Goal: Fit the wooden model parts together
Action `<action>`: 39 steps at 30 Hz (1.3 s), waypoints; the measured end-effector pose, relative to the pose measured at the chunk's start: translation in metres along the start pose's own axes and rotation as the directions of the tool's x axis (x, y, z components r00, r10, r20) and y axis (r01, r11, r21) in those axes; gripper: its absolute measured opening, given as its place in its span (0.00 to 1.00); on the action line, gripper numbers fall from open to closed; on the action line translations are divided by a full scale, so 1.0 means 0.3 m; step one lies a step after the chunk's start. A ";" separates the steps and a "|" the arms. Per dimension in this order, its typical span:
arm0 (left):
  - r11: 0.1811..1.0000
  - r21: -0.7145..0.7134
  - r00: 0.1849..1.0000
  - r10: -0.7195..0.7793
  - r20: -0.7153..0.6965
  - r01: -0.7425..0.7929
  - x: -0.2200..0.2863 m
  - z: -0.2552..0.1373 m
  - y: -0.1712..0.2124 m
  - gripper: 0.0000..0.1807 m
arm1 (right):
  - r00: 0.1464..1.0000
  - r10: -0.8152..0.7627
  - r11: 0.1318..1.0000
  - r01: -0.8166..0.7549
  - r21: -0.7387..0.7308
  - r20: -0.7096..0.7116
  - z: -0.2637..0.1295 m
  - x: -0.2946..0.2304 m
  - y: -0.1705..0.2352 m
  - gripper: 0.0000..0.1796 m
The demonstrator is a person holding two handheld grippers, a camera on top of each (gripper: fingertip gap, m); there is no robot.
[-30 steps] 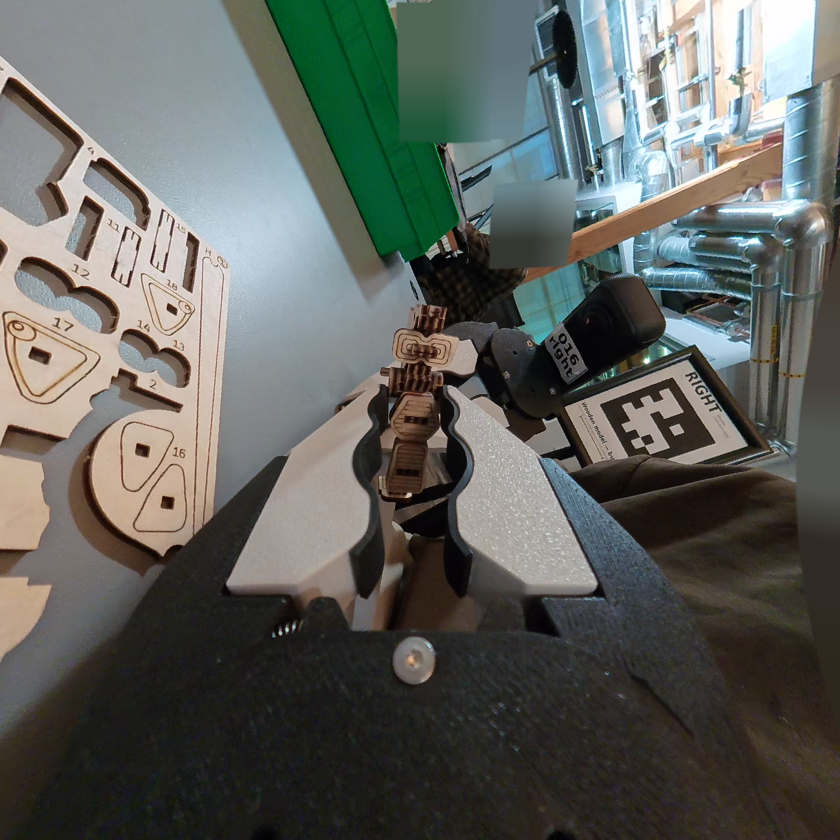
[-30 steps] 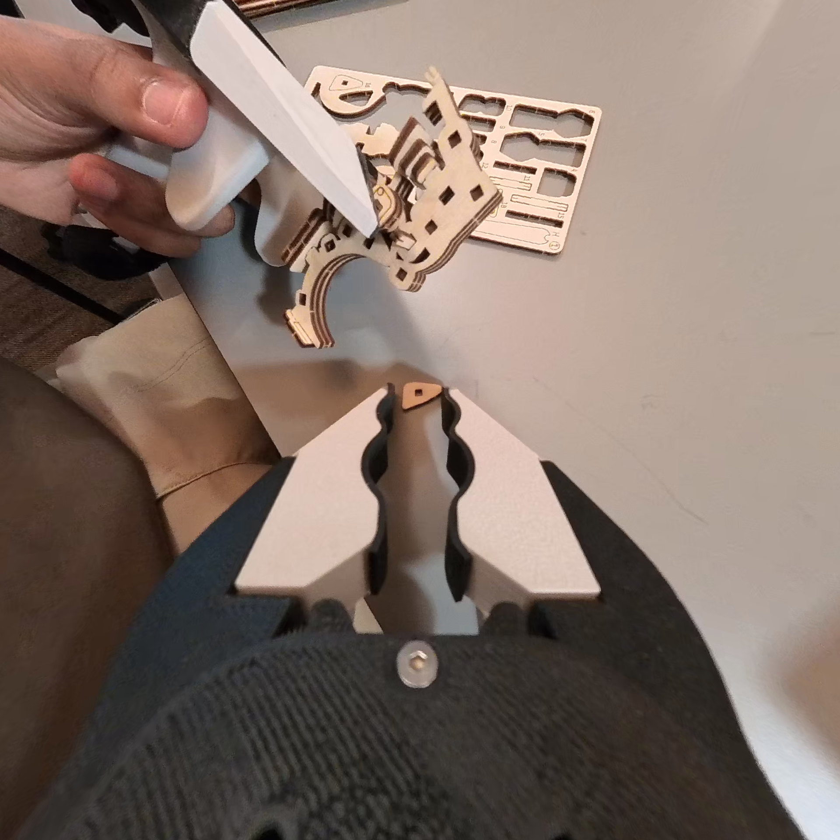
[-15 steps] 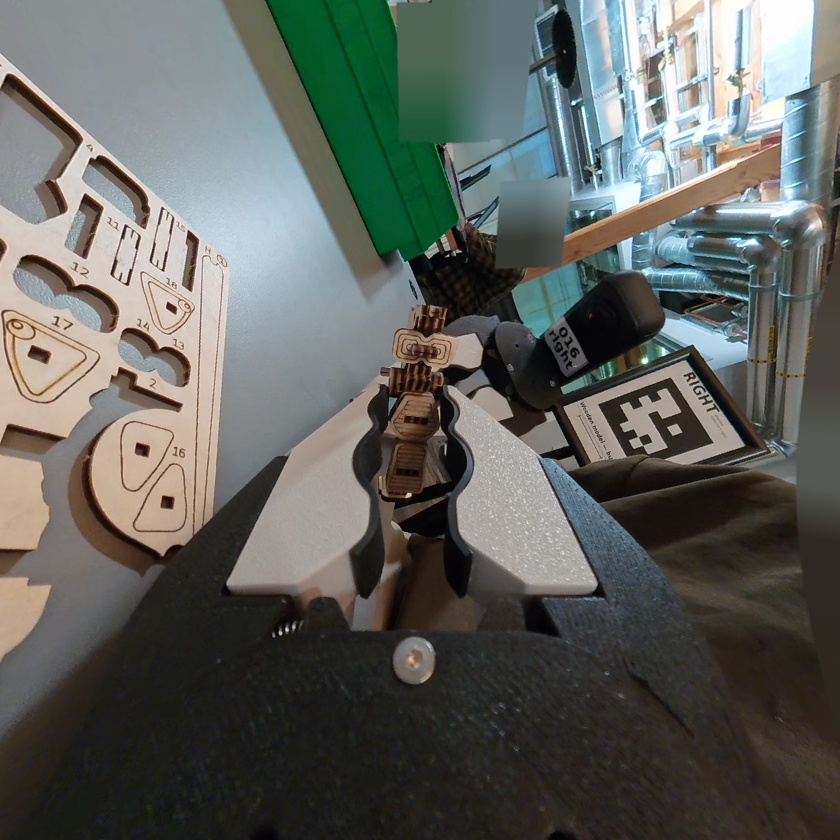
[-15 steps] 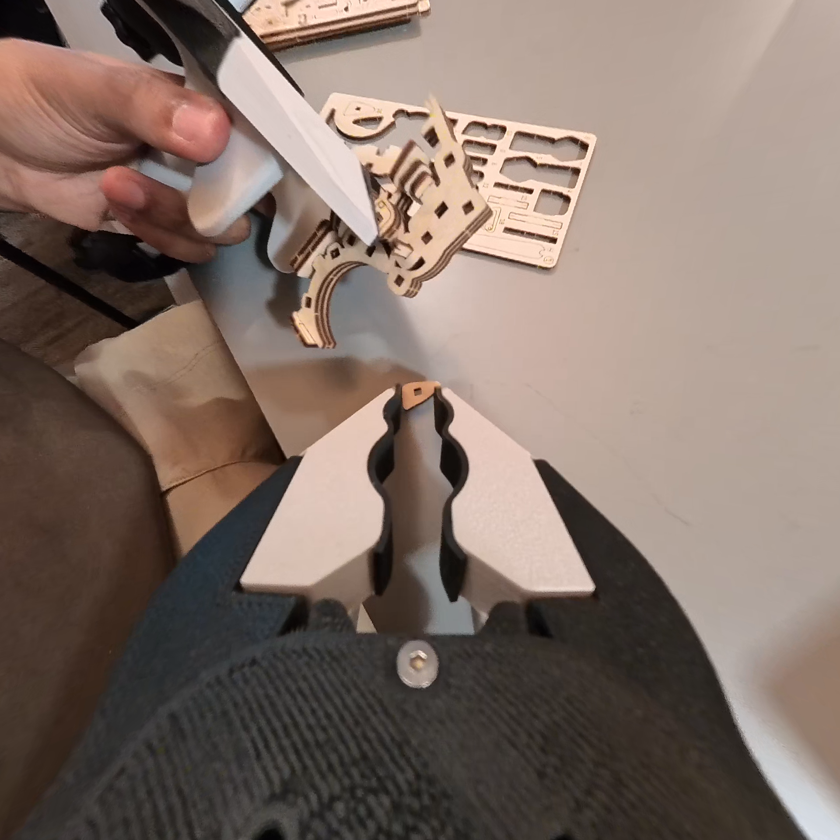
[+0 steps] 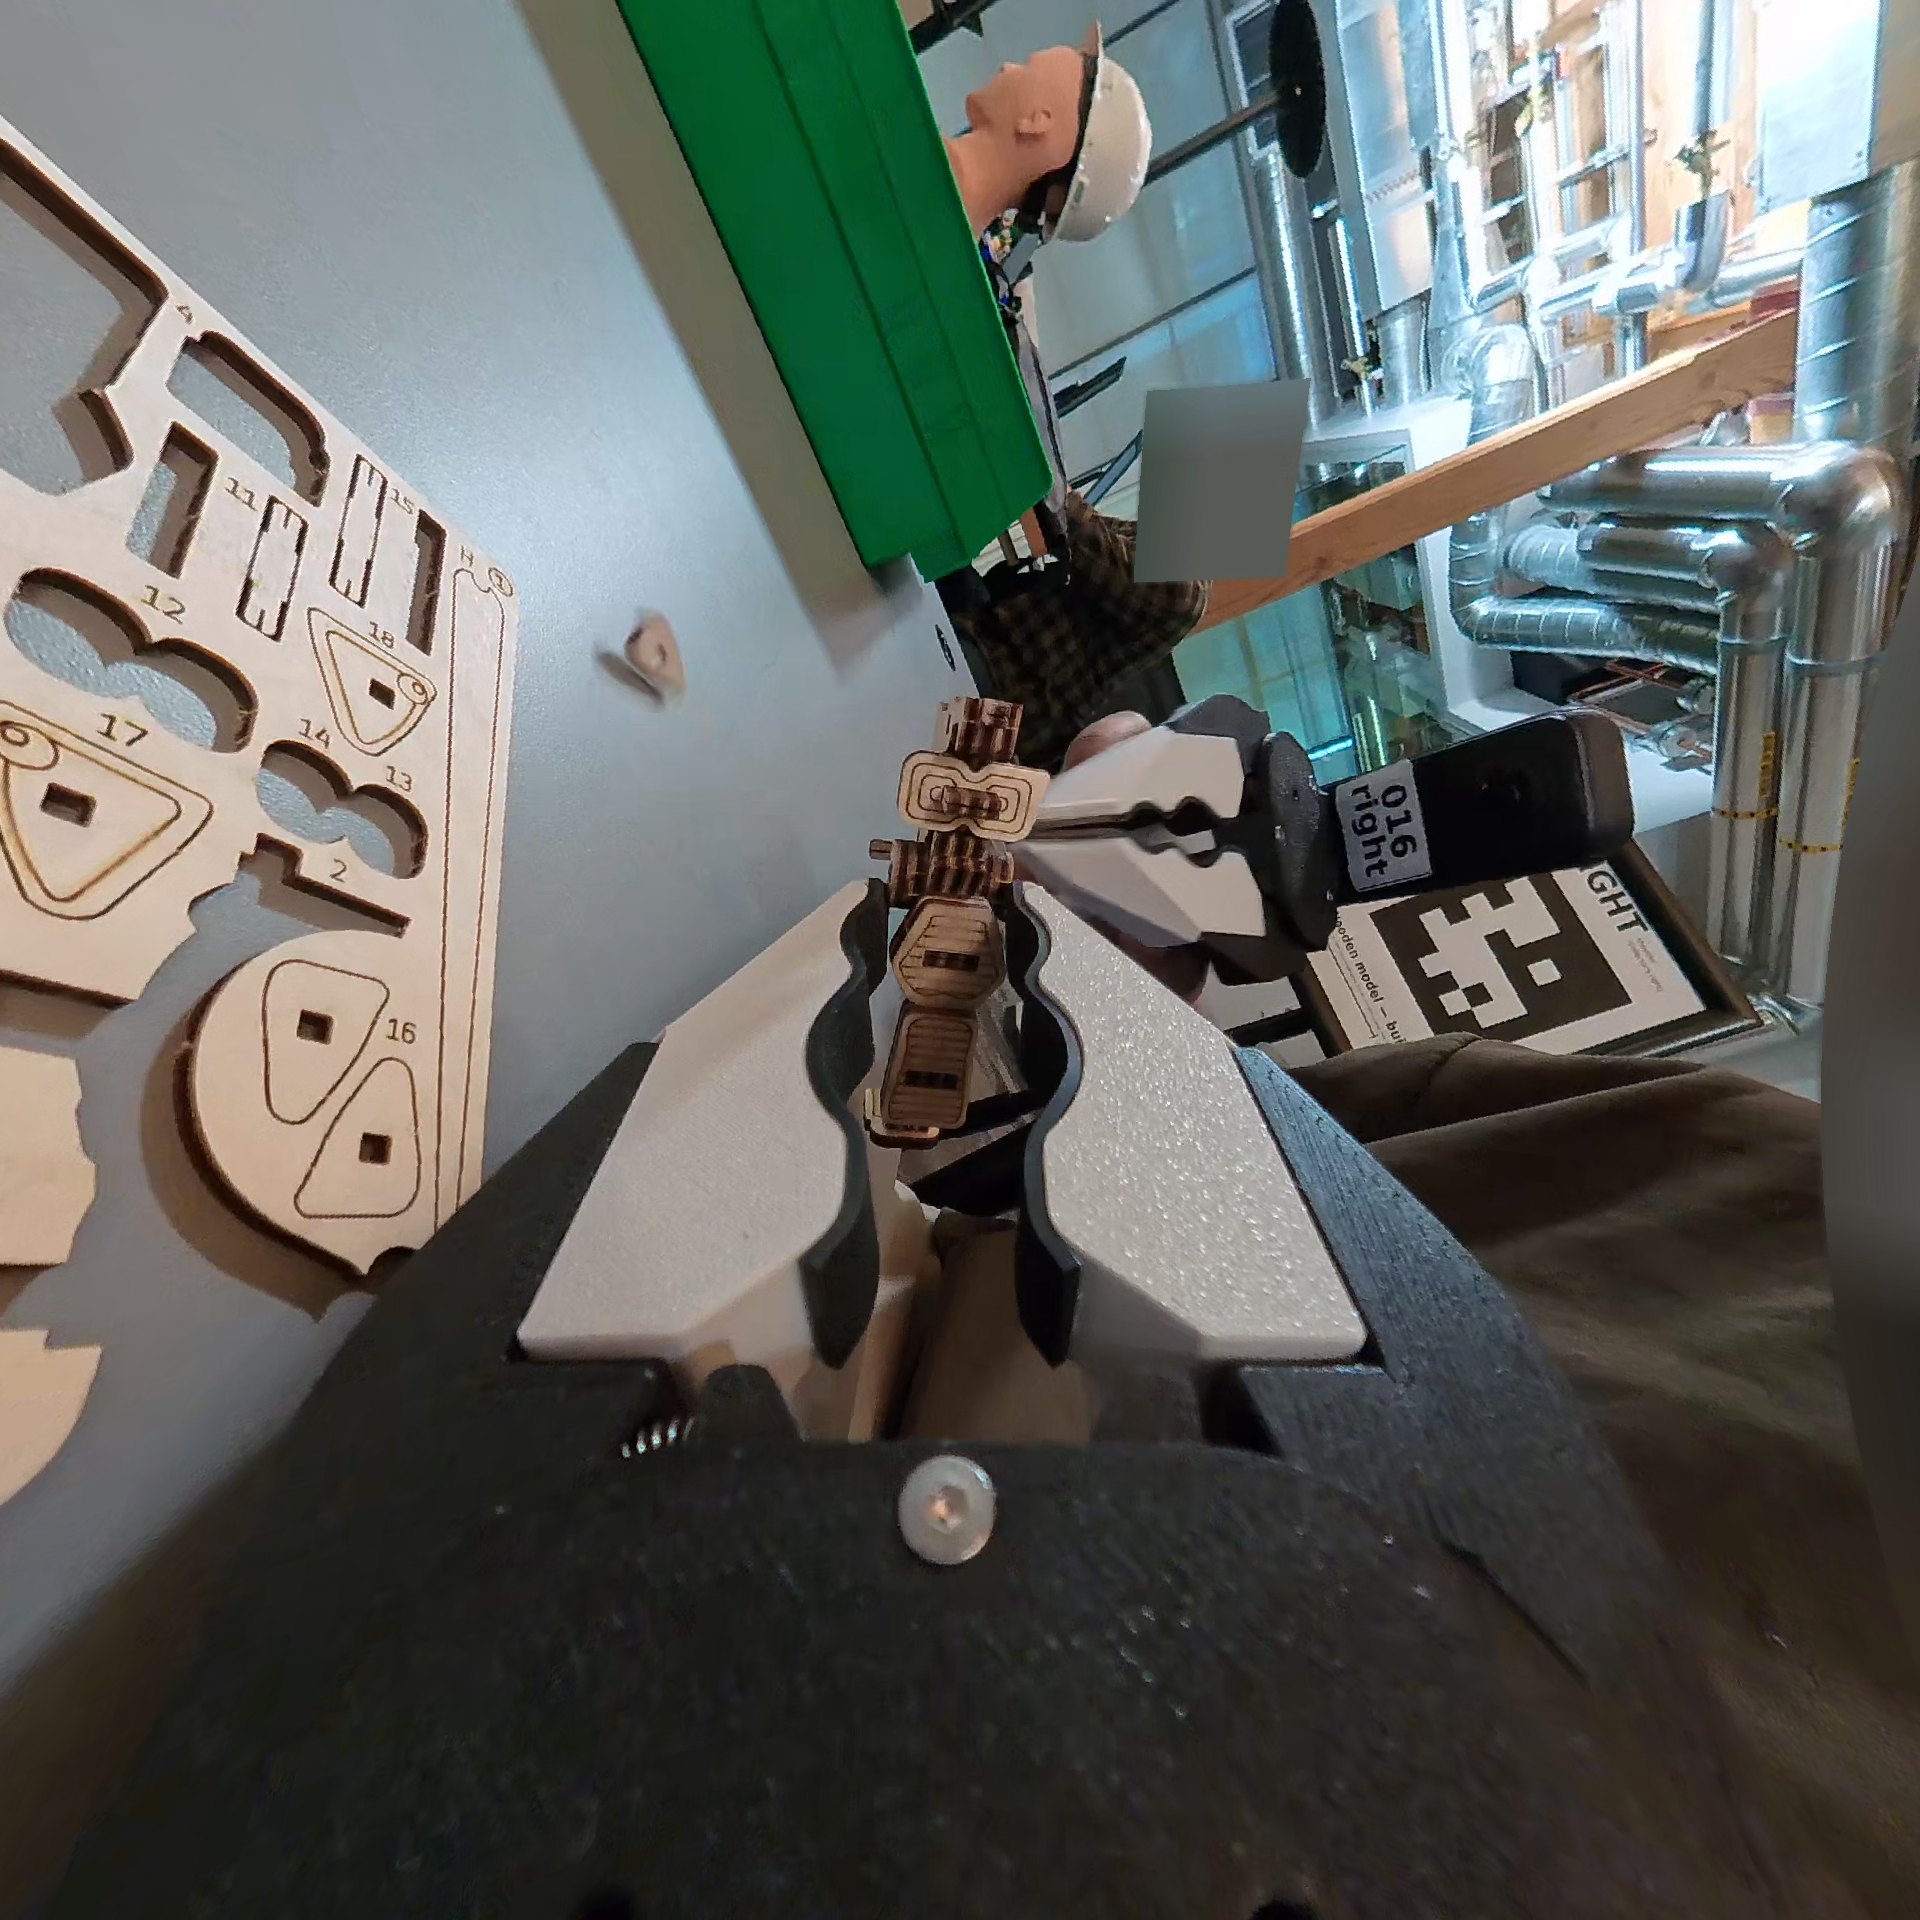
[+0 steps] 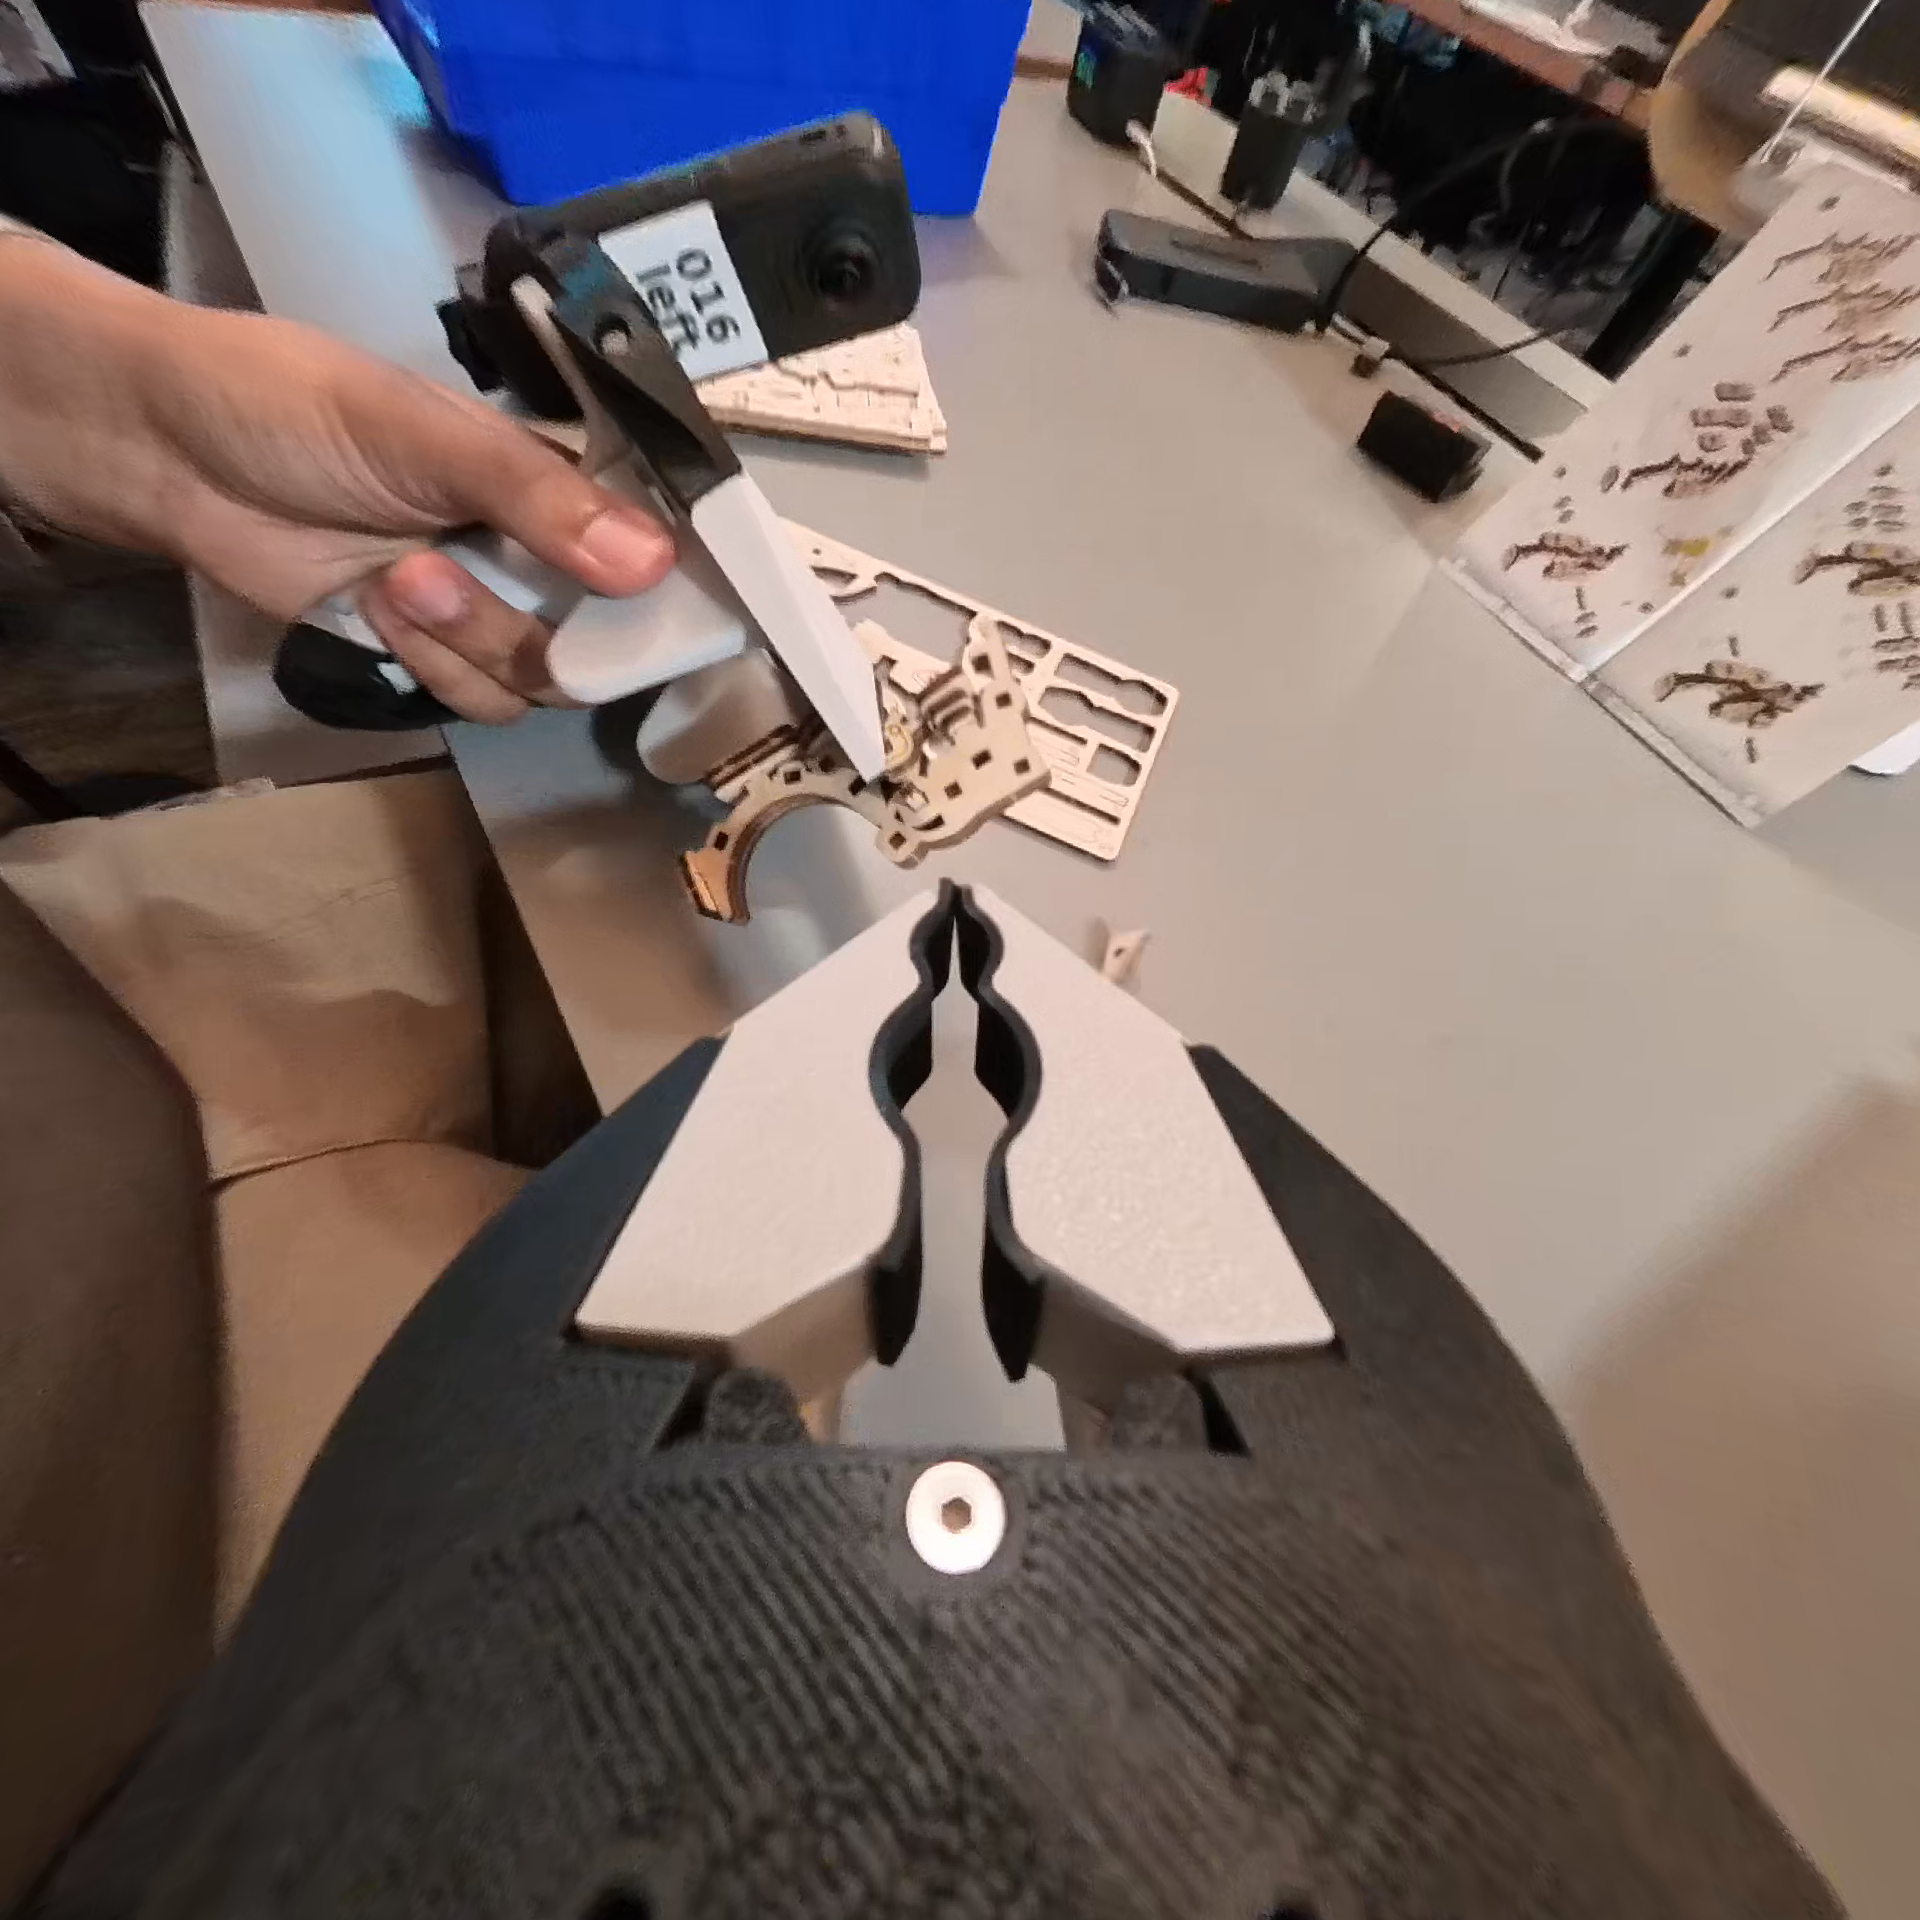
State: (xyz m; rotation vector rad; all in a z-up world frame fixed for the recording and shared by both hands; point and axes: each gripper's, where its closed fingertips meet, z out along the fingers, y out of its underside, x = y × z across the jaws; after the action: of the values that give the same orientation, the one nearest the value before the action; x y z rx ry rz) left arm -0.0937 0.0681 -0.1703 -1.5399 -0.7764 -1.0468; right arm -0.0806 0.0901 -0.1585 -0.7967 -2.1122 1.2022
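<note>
Left gripper (image 5: 945, 935) clamping the model (image 5: 940, 997); right gripper (image 6: 951, 896) closing empty, small piece (image 5: 652, 655) falling, risking loss.

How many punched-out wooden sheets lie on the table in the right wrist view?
2. The near sheet lies flat on the table beyond the wooden model held in the left gripper; the far sheet lies behind that gripper's camera and may be several stacked.
</note>
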 end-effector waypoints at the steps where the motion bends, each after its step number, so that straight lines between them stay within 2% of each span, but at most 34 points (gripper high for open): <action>1: 1.000 0.001 1.000 0.000 0.000 0.000 0.000 0.000 0.000 0.10 | 1.000 -0.004 1.000 0.004 -0.025 -0.004 0.004 0.003 0.016 0.00; 12: 1.000 0.012 1.000 -0.006 0.004 0.005 -0.003 -0.002 -0.007 0.10 | 0.979 0.199 0.962 -0.203 -0.182 -0.043 0.076 0.139 0.152 0.13; 16: 1.000 0.010 1.000 -0.004 0.007 0.003 -0.004 -0.001 -0.005 0.10 | 0.963 0.269 0.941 -0.261 -0.216 0.005 0.118 0.168 0.183 0.14; 19: 1.000 0.010 1.000 -0.003 0.008 0.003 -0.005 -0.001 -0.006 0.10 | 0.968 0.251 0.949 -0.240 -0.203 0.028 0.148 0.188 0.160 0.14; 24: 1.000 0.008 1.000 0.002 0.011 -0.002 -0.005 0.000 -0.004 0.10 | 0.981 0.189 0.944 -0.170 -0.284 0.041 0.199 0.179 0.184 0.15; 29: 1.000 0.009 1.000 0.001 0.007 -0.001 -0.004 -0.002 -0.003 0.10 | 0.976 0.215 0.921 -0.190 -0.339 0.036 0.151 0.128 0.196 0.14; 34: 1.000 0.011 1.000 -0.007 -0.003 0.007 -0.001 -0.004 -0.005 0.10 | 0.913 0.359 0.905 -0.289 -0.313 0.194 0.109 -0.008 0.155 0.12; 36: 1.000 0.010 1.000 -0.013 -0.008 0.013 0.000 -0.004 -0.006 0.10 | 0.919 0.353 0.917 -0.301 -0.262 0.178 0.112 0.019 0.128 0.12; 39: 1.000 0.013 1.000 -0.019 -0.015 0.019 0.001 -0.005 -0.008 0.10 | 0.957 0.281 0.941 -0.260 -0.217 0.072 0.120 0.110 0.131 0.14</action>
State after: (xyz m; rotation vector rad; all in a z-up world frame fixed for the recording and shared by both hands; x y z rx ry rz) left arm -0.0960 0.0670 -0.1691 -1.5148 -0.7882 -1.0641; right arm -0.1199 0.1112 -0.2025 -1.1745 -2.2934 1.1949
